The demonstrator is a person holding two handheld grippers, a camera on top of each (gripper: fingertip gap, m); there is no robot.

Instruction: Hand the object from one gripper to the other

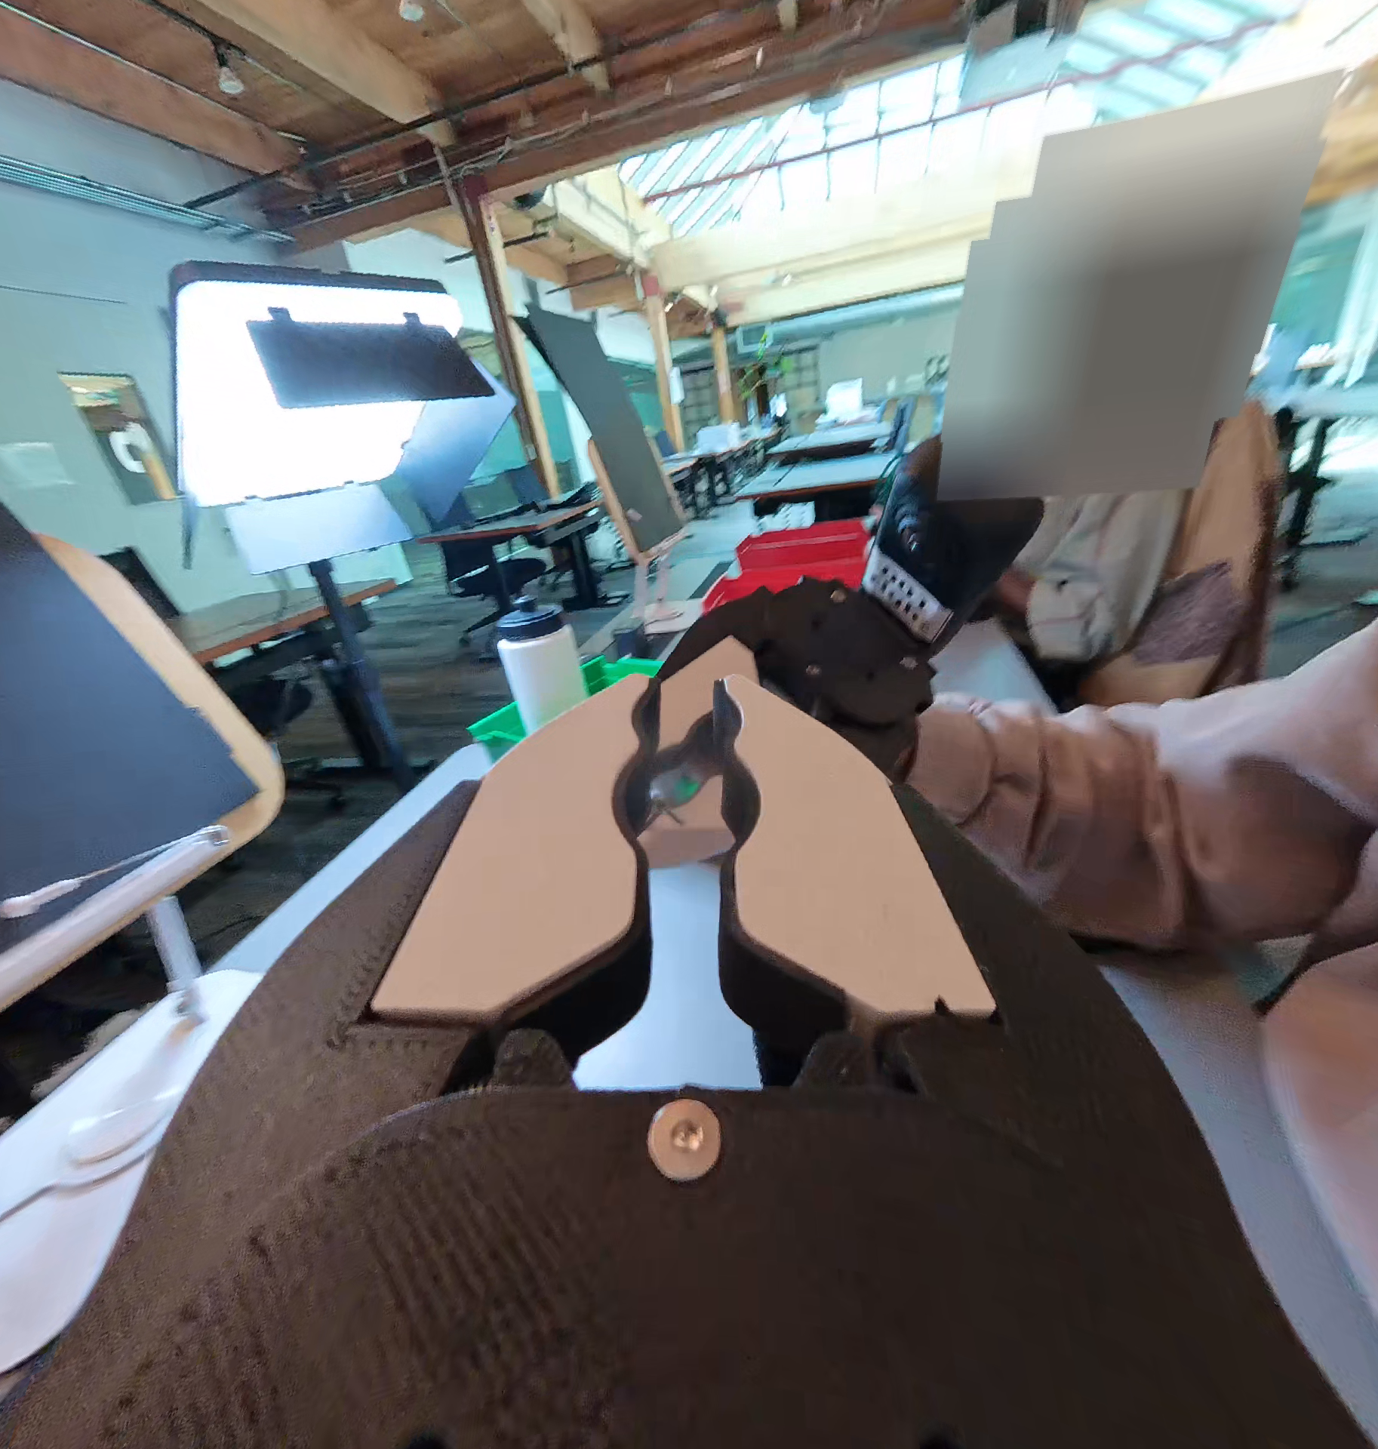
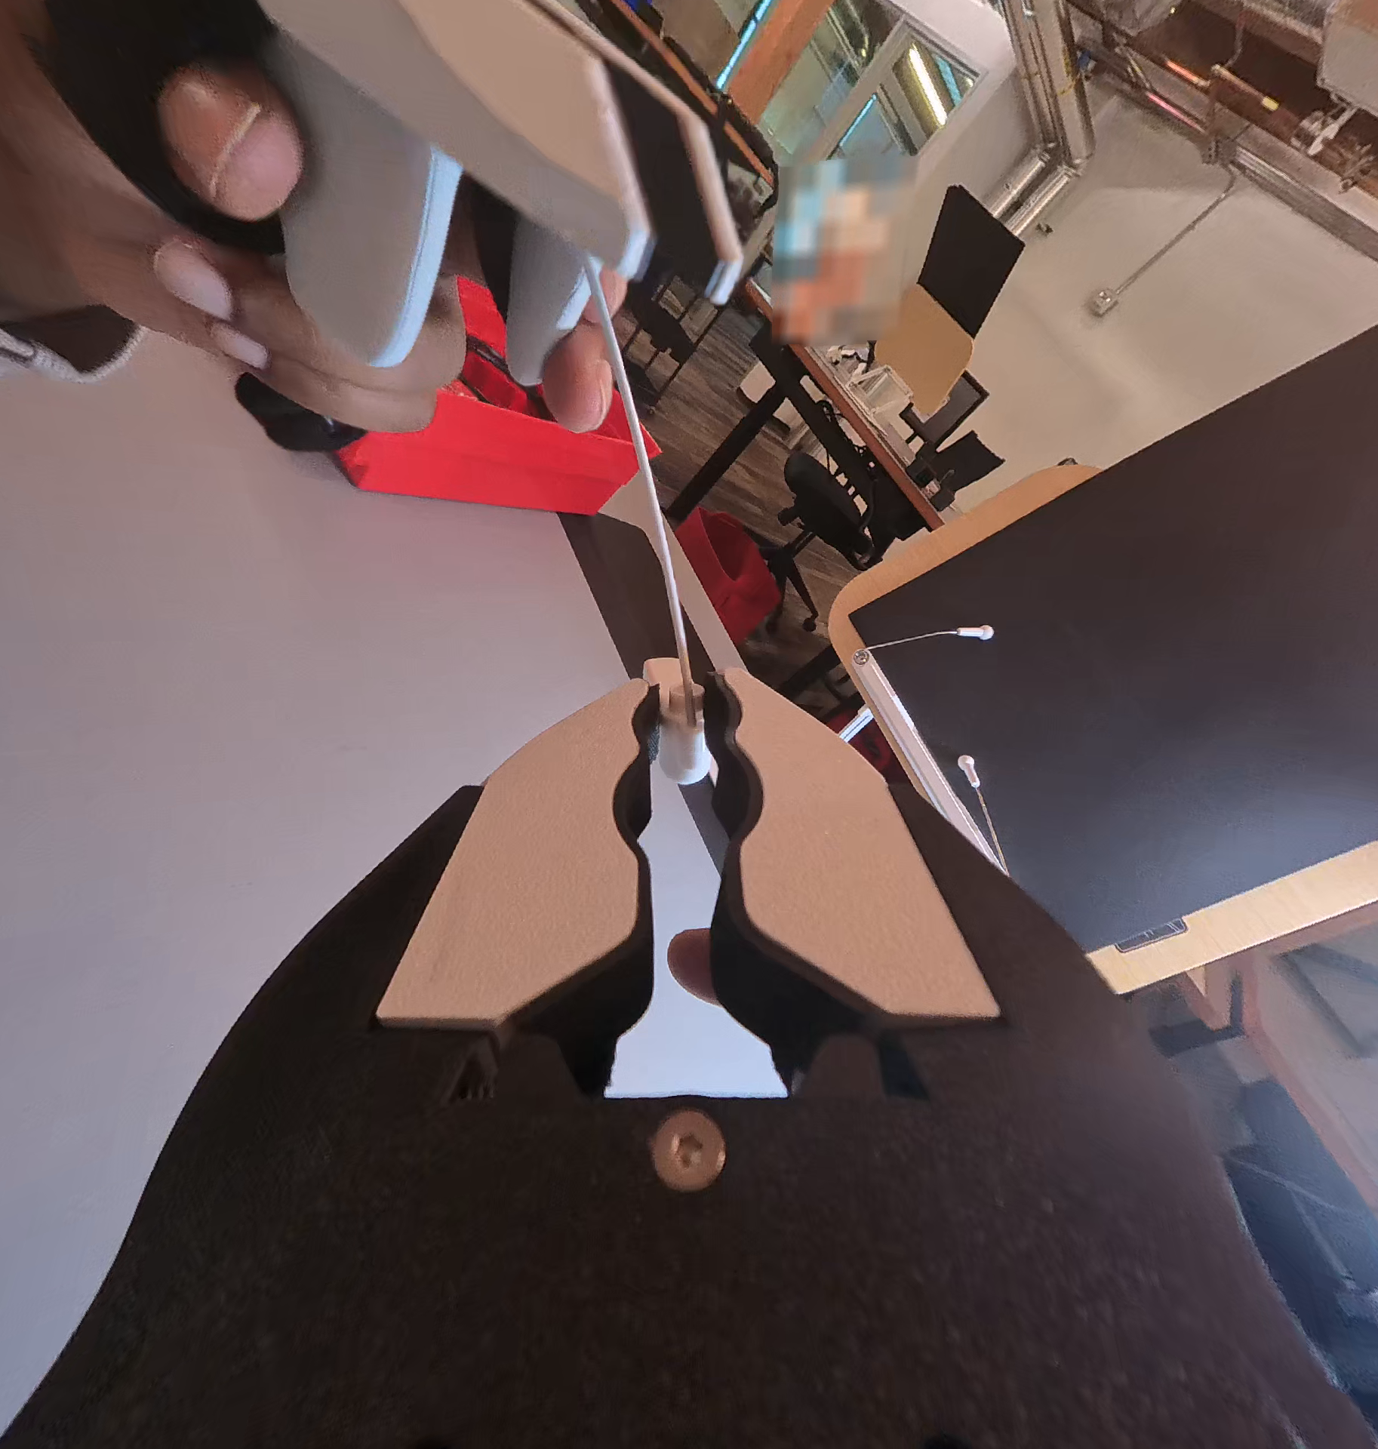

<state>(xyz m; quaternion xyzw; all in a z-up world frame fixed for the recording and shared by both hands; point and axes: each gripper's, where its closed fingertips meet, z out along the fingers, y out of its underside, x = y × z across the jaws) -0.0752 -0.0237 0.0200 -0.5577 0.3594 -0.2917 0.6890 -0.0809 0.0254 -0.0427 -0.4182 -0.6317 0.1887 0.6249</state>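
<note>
Mid-handoff here. My right gripper (image 2: 682, 706) is clenched on the small white cylindrical cap (image 2: 682, 753) at the bottom of the thin white rod (image 2: 654, 502), with both fingertips pressed against the cap's sides. The rod runs up and away, and its top end disappears at the fingertips of my left gripper (image 2: 679, 270), above the pale grey tabletop (image 2: 200, 627) and in front of the red plastic bin (image 2: 498, 463).

Honestly, I can't tell whether the left one is clamped or has let go. From its own camera the fingers are close together but there's a visible gap, and whatever sits between them is just a blurry shiny blob.

How I'd do this step well:
- Confirm the right grip first. The cap sits right out at the fingertips, so there isn't much margin. I'd squeeze firmly before anything else moves.
- Open the left side slowly and only a little, without twisting. That rod looks skinny and springy, so I reckon any sideways pull could lever the cap out of the right fingers.
- Back the left gripper off straight along the rod's line, not across it.
- Hold the right one steady until the rod is free.

If it does slip, I'd guess it lands on the table, so no disaster.
</note>
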